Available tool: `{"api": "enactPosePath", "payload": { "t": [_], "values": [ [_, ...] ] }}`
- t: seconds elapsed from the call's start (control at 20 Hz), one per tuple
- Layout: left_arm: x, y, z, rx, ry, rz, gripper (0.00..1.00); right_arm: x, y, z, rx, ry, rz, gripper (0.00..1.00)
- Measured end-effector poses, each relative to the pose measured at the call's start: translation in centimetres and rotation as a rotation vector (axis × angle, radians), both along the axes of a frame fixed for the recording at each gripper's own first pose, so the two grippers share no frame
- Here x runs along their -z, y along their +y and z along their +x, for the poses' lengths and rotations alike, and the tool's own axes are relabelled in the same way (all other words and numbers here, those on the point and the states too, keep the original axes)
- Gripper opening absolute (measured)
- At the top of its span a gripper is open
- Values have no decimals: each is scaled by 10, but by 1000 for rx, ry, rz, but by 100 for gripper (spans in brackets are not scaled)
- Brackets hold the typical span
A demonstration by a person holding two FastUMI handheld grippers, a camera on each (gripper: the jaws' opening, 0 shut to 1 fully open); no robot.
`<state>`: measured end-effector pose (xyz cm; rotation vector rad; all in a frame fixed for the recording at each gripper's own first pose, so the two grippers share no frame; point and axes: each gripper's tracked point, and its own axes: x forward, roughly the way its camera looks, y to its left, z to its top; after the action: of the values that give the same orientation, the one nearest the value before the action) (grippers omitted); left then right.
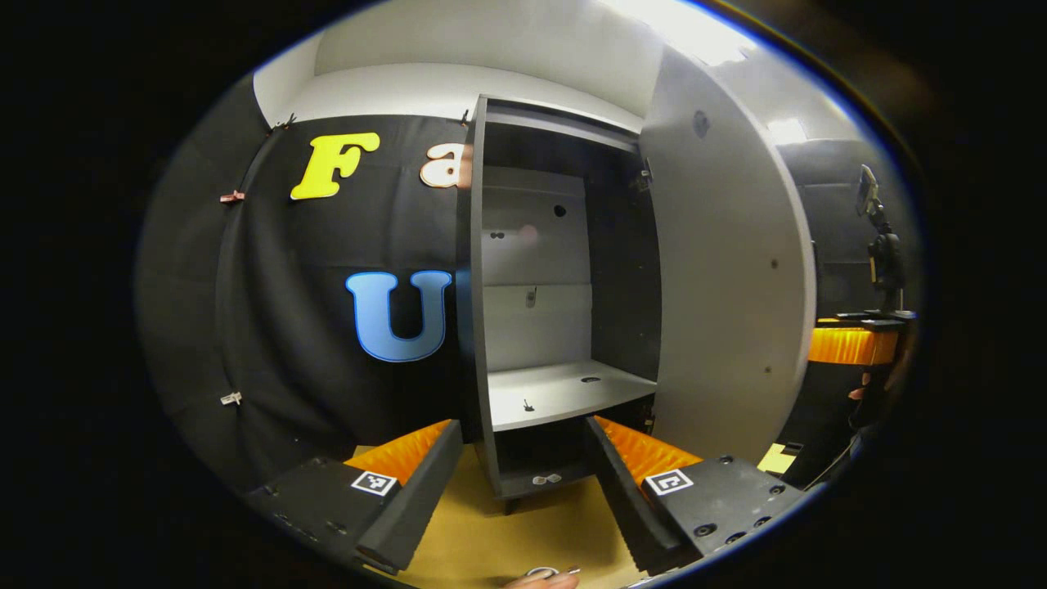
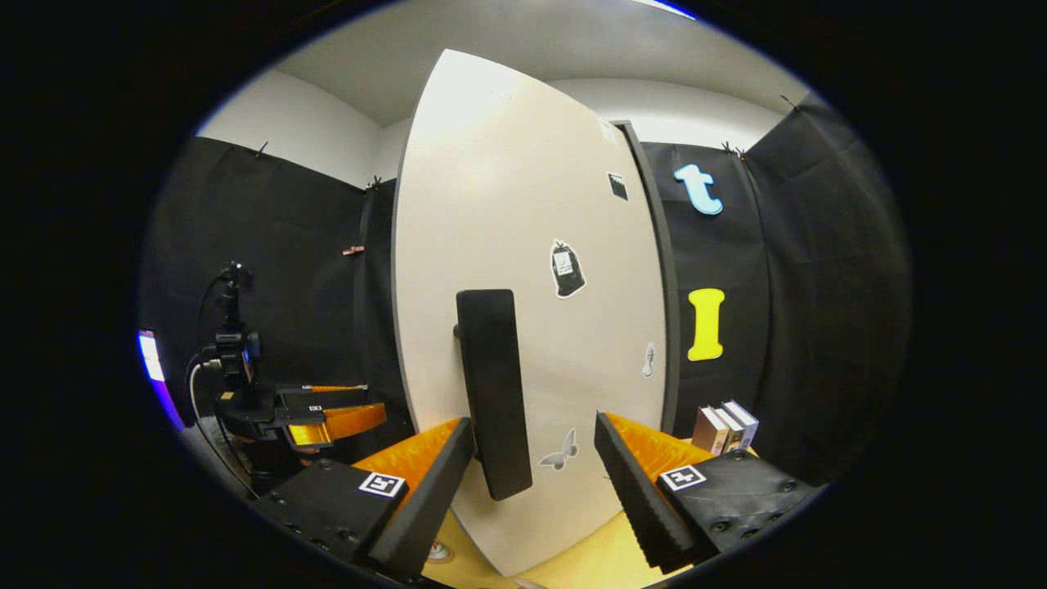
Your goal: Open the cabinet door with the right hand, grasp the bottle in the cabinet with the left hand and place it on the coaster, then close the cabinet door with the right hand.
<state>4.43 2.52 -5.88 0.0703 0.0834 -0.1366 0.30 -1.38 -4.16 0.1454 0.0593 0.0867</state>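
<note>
The dark cabinet (image 1: pixel 478 327) stands with its door (image 1: pixel 720 286) swung wide to the right. A pale shelf (image 1: pixel 564 393) crosses its inside. My left gripper (image 1: pixel 523 425) is open and points at the shelf from a short way back. At the bottom edge, between its fingers, is a small pale thing with a metal ring (image 1: pixel 544 574); what it is I cannot tell. My right gripper (image 2: pixel 533 421) is open in front of the door's outer face (image 2: pixel 523 204). The lower end of the black handle (image 2: pixel 491 393) hangs between its fingers, close to the left one. A small round disc (image 2: pixel 438 550) lies low on the table.
Several books (image 2: pixel 724 425) stand at the right of the yellow table (image 1: pixel 523 523). A camera stand (image 2: pixel 233 343) rises at the left, with the left gripper (image 2: pixel 327 419) below it. The right gripper (image 1: pixel 851 343) is past the door's edge. Stickers (image 2: pixel 566 268) dot the door.
</note>
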Motion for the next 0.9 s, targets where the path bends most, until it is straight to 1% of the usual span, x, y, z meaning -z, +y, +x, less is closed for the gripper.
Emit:
{"api": "enactPosePath", "payload": {
  "t": [0.15, 0.2, 0.35, 0.5, 0.6, 0.65, 0.7, 0.75, 0.8, 0.85, 0.9],
  "values": [
    [-8, 7, -5, 23, -14, -11, 94, -7, 28, 8, -25, -21, -3, 97],
    [-10, 9, -7, 28, -18, -14, 92, -8, 29, 8, -29, -24, -11, 97],
    [-12, 9, -12, 27, -21, -4, 92, -10, 30, 4, -31, -27, -37, 98],
    [-7, -1, -25, 27, -16, -36, 92, -10, 10, 3, 16, -29, -78, 98],
    [-5, -10, -28, 19, -6, -67, 96, -3, -10, 5, 70, -10, -124, 97],
    [-7, -15, -26, 20, -9, -75, 94, 0, -20, 6, 96, -2, -147, 97],
    [-12, -20, -26, 25, -23, -79, 94, 3, -29, 8, 121, 12, -163, 97],
    [-14, -23, -25, 23, -31, -82, 94, 8, -35, 10, 135, 28, -171, 98],
    [-16, -26, -24, 16, -30, -81, 92, 11, -41, 11, 147, 38, -168, 97],
    [-15, -29, -25, 6, -29, -73, 94, 10, -44, 11, 155, 35, -158, 97],
    [-16, -33, -26, -5, -31, -66, 94, 8, -47, 12, 157, 29, -141, 97]
  ]
}}
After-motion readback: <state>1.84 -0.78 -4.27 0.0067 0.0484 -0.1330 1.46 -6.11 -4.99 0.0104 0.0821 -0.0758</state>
